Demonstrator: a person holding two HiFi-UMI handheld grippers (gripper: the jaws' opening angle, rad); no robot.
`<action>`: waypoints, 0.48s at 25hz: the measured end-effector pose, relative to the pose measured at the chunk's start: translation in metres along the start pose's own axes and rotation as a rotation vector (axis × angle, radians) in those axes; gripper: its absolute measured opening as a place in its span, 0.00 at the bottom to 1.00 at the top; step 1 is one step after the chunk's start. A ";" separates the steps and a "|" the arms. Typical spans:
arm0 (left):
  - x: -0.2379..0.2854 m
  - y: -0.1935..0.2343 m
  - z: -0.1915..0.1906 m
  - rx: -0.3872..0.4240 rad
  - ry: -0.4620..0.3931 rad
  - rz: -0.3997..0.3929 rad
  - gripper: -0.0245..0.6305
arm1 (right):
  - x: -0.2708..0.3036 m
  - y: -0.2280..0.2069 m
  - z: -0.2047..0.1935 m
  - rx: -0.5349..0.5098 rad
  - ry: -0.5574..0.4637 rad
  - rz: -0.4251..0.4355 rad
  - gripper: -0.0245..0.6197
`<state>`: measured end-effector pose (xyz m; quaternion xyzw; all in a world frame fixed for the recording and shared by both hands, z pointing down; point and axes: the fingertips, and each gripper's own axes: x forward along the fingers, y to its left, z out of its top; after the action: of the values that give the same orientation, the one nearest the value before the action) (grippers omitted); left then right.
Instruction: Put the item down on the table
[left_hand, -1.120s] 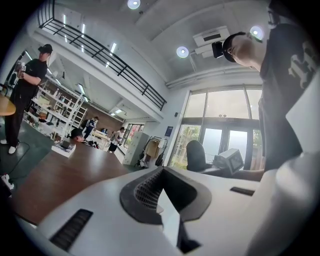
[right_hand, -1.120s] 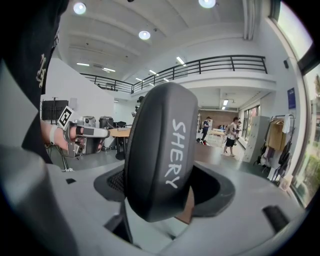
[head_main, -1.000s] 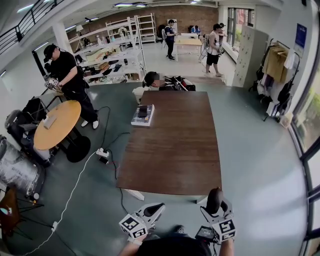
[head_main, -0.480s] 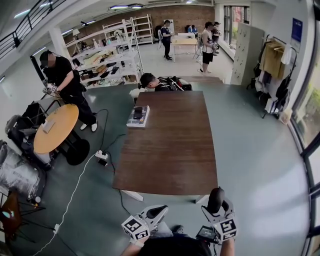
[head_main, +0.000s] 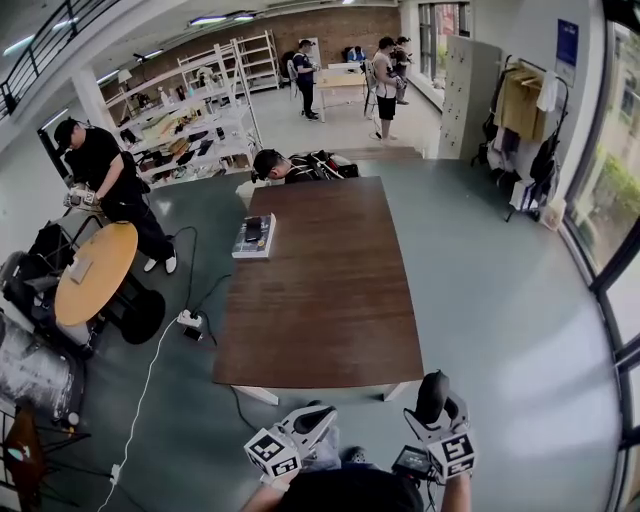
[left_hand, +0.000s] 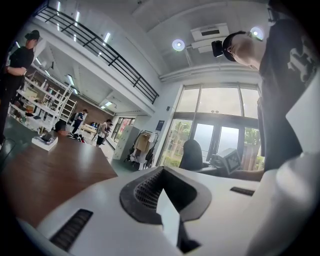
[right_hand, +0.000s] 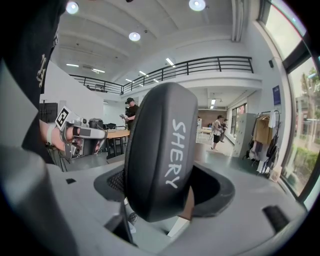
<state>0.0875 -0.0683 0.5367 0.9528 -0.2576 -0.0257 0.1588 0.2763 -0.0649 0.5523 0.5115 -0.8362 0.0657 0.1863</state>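
Black case (right_hand: 159, 150) clamped upright in right gripper (head_main: 433, 408), short of the table (head_main: 320, 290).
Left gripper (head_main: 312, 420) fingers pressed together, nothing between them.

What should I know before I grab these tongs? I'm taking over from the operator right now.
Grippers: the left tongs are shut with nothing between them. The right tongs are shut on the black case, printed SHERY, held upright.
Things: the brown table is straight ahead. In the head view the case sits short of its near edge, not over the top.
Done: the case is in hand.
Left: carry it over the table, lower it onto bare wood, then open the right tongs.
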 end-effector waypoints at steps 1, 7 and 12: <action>0.002 -0.001 0.001 0.007 -0.001 -0.009 0.05 | -0.001 -0.002 -0.001 -0.005 -0.005 -0.004 0.55; -0.002 0.003 0.000 -0.007 -0.011 -0.001 0.05 | 0.000 0.001 0.000 -0.020 0.007 -0.009 0.55; -0.011 0.019 -0.005 -0.032 -0.023 0.039 0.05 | 0.009 0.006 0.010 -0.022 0.026 -0.001 0.55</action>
<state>0.0698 -0.0767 0.5465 0.9446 -0.2773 -0.0378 0.1714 0.2646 -0.0722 0.5470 0.5090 -0.8342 0.0629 0.2026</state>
